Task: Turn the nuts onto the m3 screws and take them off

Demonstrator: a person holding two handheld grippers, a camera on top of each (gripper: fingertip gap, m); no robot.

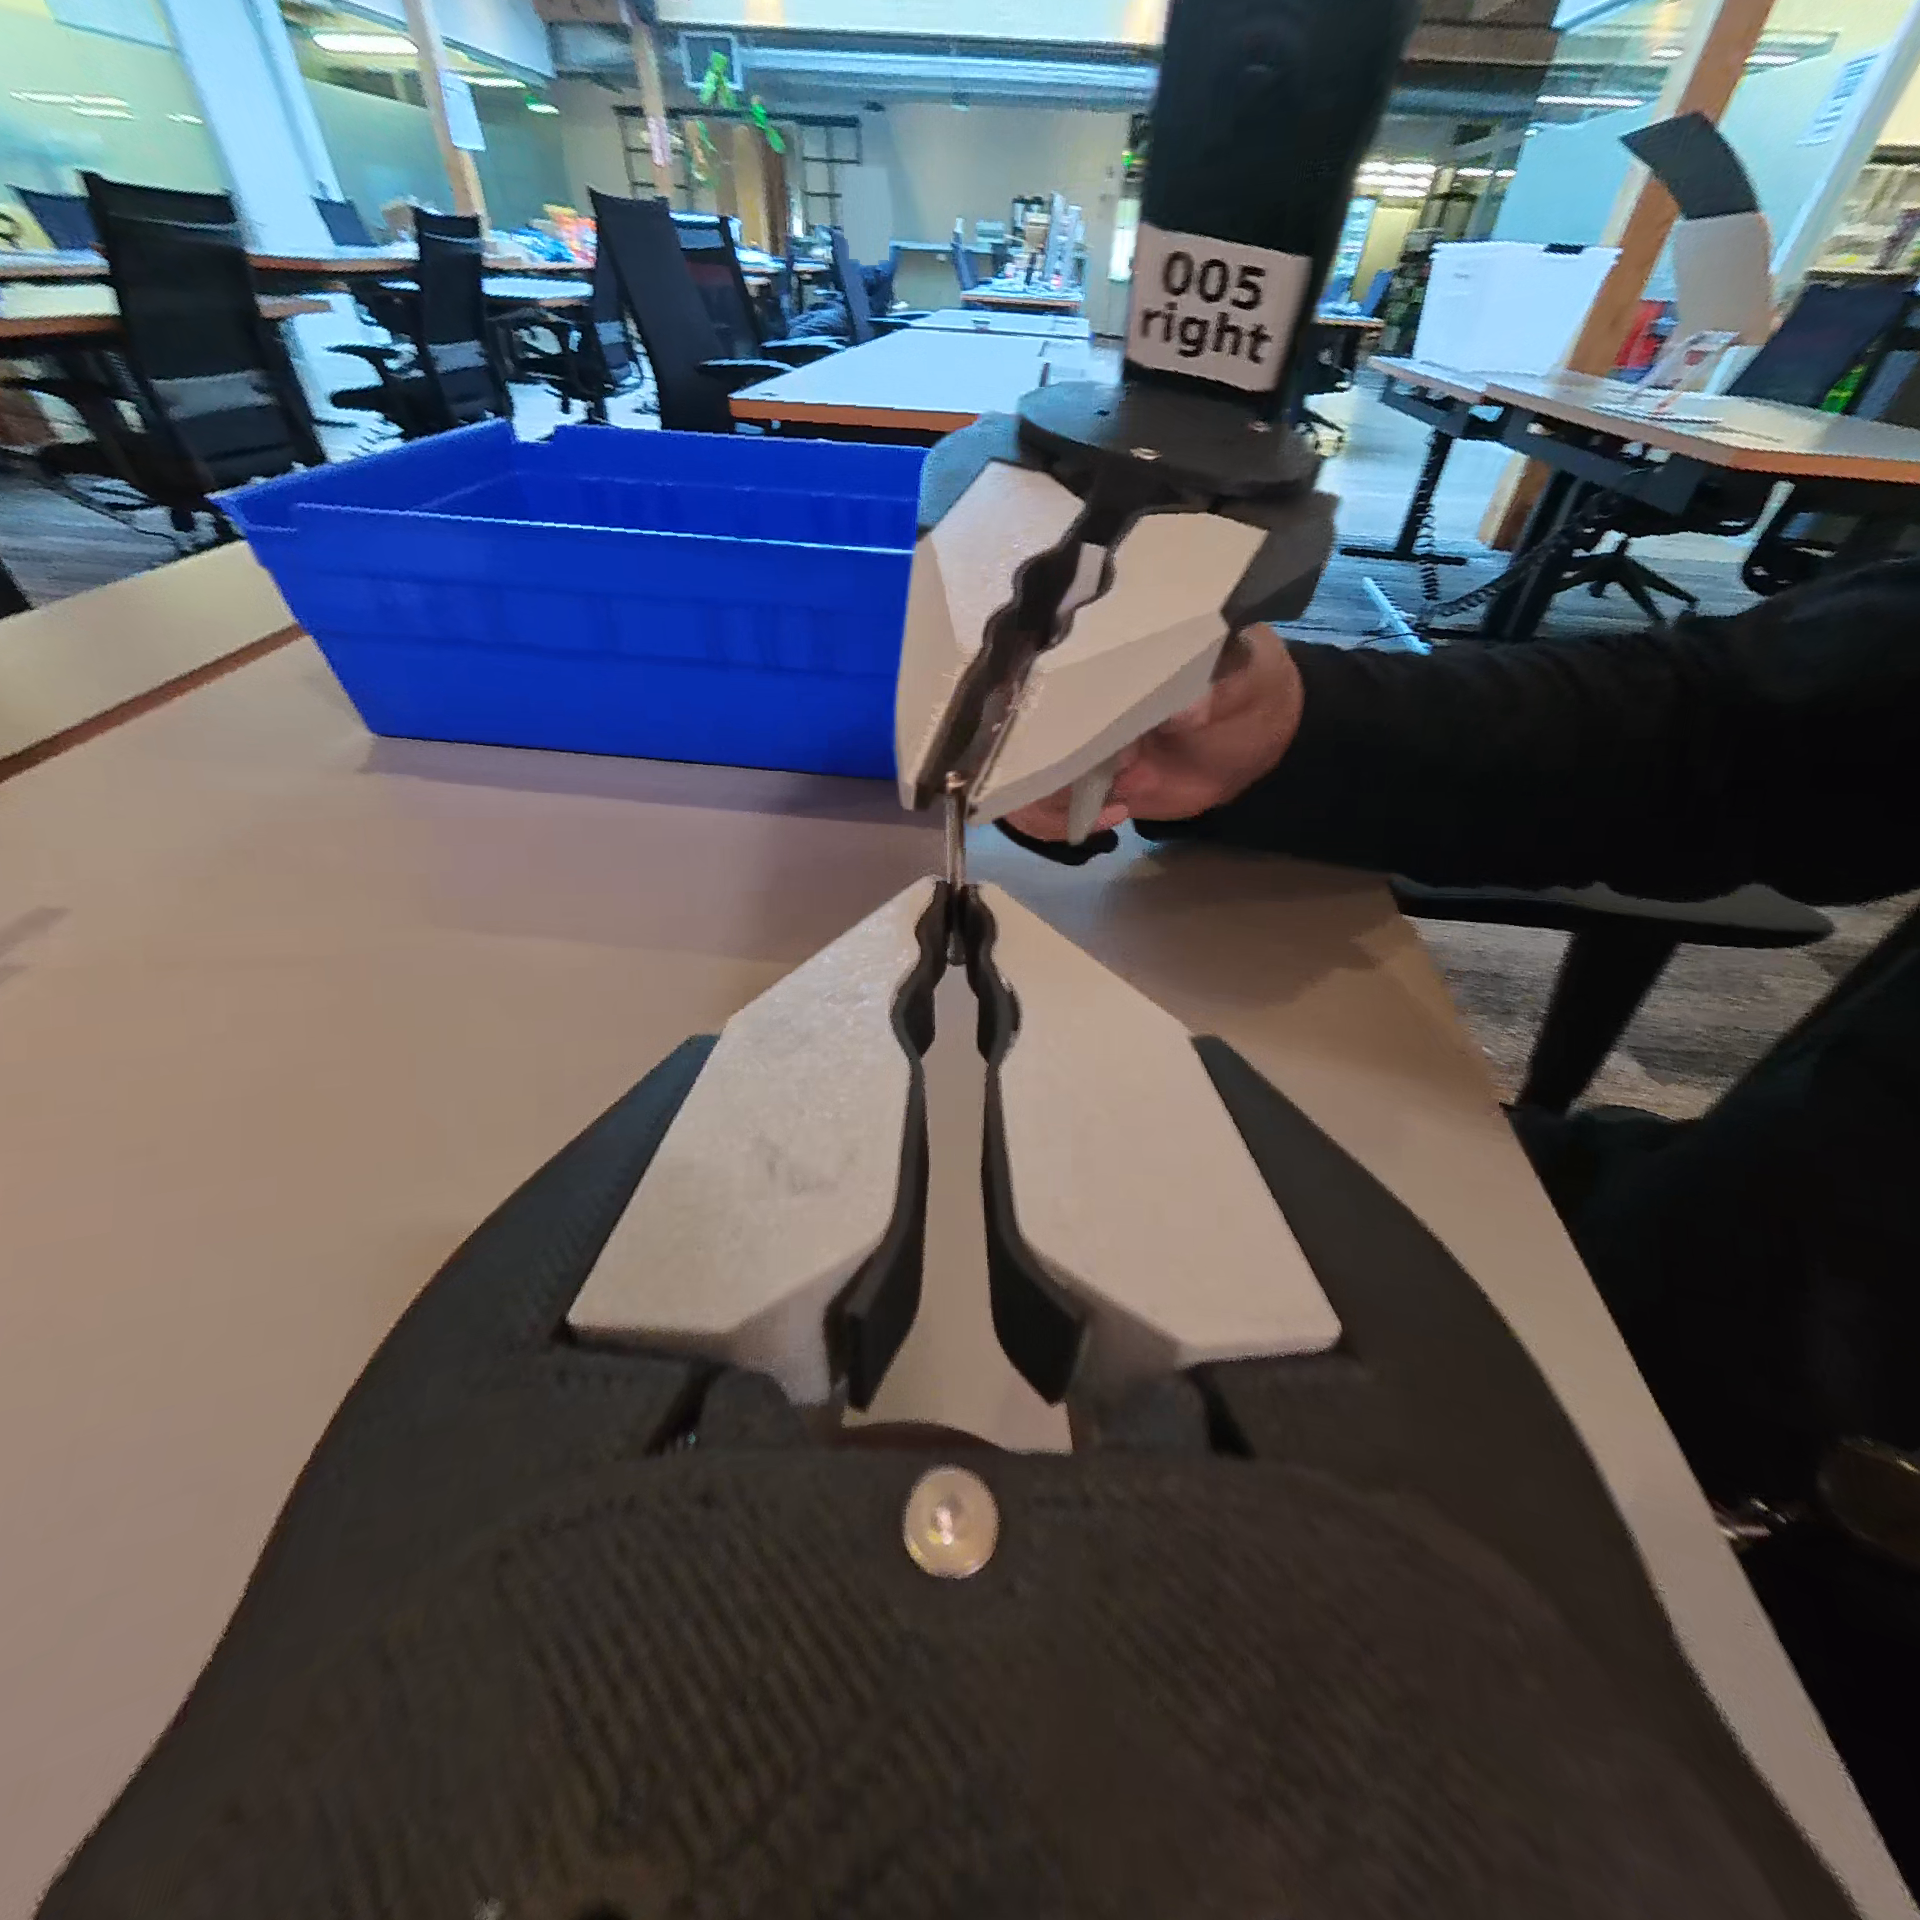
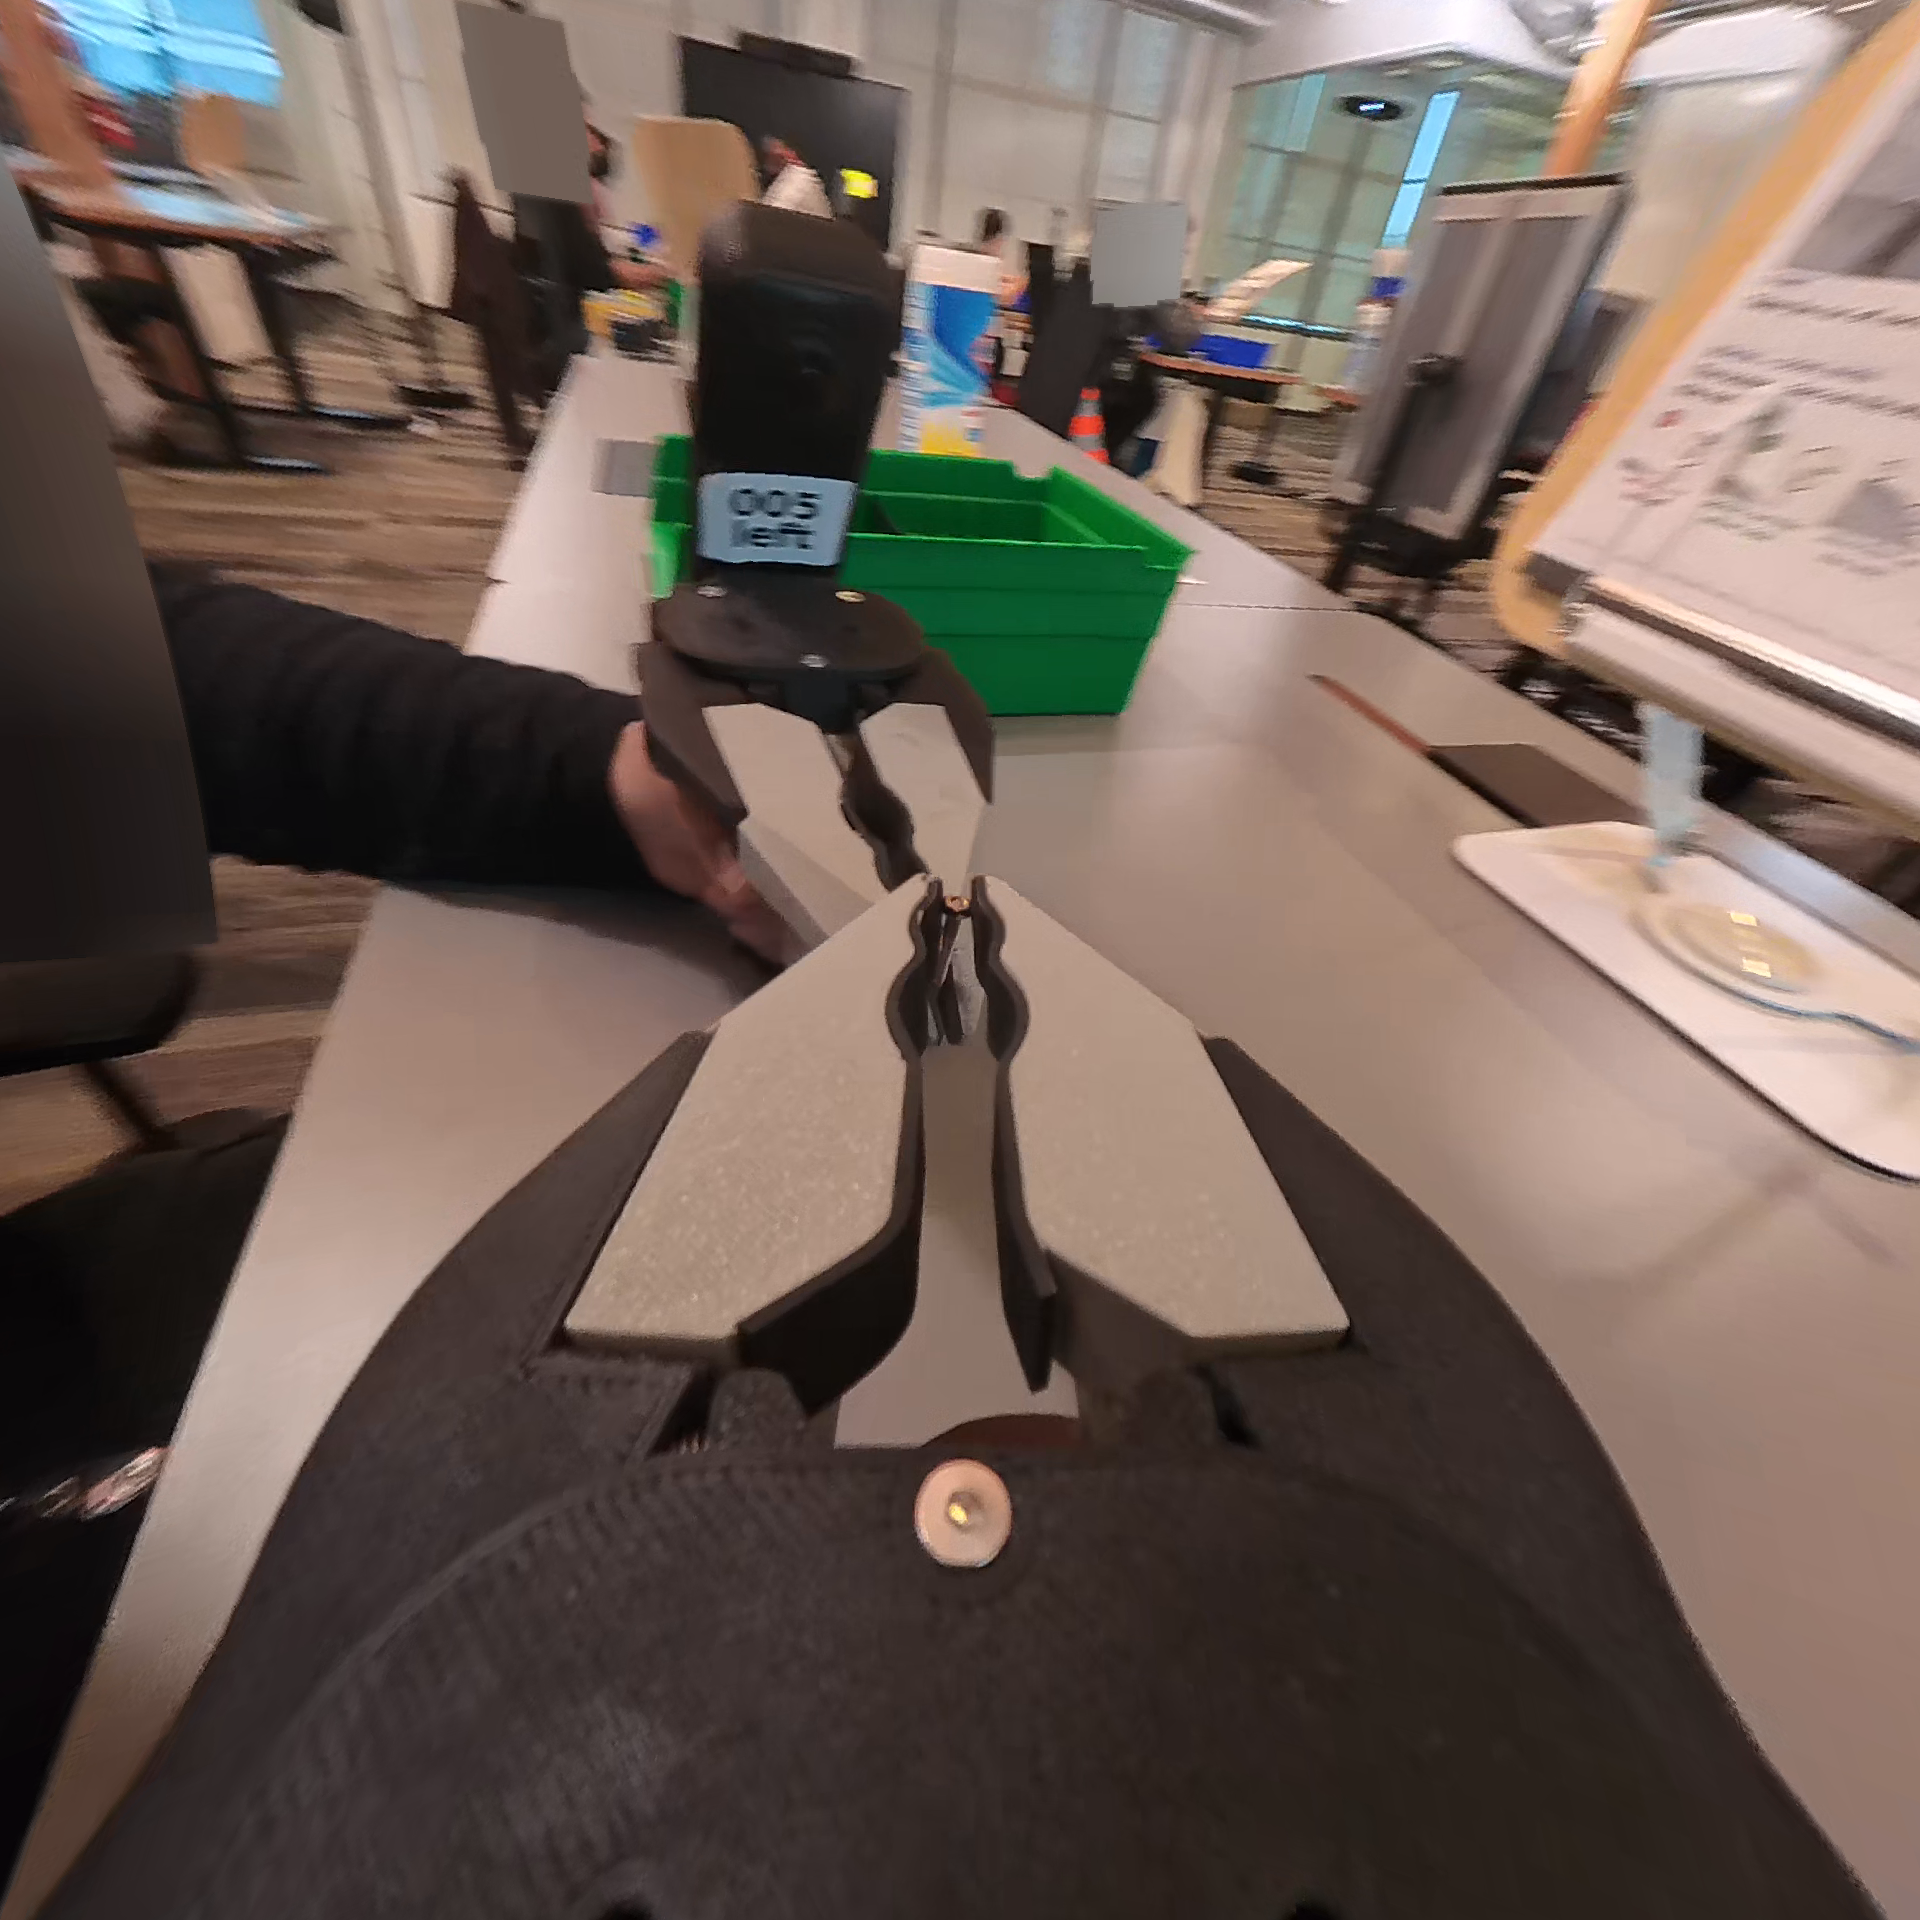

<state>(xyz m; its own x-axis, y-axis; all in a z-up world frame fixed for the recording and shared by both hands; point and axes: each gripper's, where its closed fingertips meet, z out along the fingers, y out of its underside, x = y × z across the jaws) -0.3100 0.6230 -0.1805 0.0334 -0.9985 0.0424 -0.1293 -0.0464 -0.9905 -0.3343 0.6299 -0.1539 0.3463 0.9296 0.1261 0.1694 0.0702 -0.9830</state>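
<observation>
A thin m3 screw (image 1: 953, 844) spans the short gap between the two grippers, above the grey table (image 1: 312, 1039). My left gripper (image 1: 954, 920) is shut on the screw's near end. My right gripper (image 1: 951, 792) comes in from above, tilted down, and is shut on the other end. In the right wrist view my right gripper (image 2: 956, 902) pinches a small metal piece (image 2: 962, 903) that looks like the nut. The left gripper (image 2: 933, 871) meets it tip to tip there. The thread between the pads is hidden.
A blue bin (image 1: 582, 603) stands on the table behind the grippers. A green bin (image 2: 1023, 608) stands behind the left gripper. A white mat (image 2: 1621, 935) and a tilted board on a stand (image 2: 1766, 436) are at the right. A person's hand (image 1: 1216, 727) holds the right gripper. The grippers are tip to tip, or close to it.
</observation>
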